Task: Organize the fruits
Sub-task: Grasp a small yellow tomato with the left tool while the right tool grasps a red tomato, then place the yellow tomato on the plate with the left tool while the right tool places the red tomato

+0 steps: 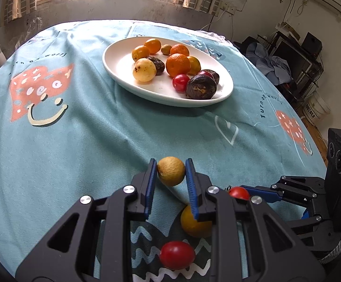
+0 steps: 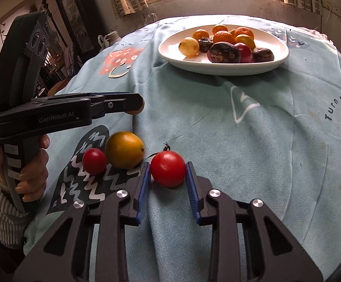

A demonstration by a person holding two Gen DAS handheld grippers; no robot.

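Observation:
My left gripper [image 1: 171, 164] is shut on a small yellow-brown fruit [image 1: 171, 171], held just above the cloth. My right gripper [image 2: 168, 165] is shut on a red cherry tomato [image 2: 168, 168] with a dark stalk, which touches the cloth. Below the left gripper lie an orange fruit [image 1: 195, 225] and another red tomato [image 1: 177, 255]; the right wrist view shows the same orange fruit [image 2: 124, 150] and the same red tomato [image 2: 94, 161] left of my right gripper. Farther back stands a white oval plate [image 1: 121, 57] holding several fruits: oranges, a pale yellow one, dark purple ones, a red tomato.
A teal printed tablecloth [image 1: 88, 129] covers the round table. A hand [image 2: 33, 171] in a white knit sleeve holds the left gripper's handle at the left. Beyond the table's right edge are a white bucket [image 1: 316, 108] and dark shelves with clothes. A window lights the far wall.

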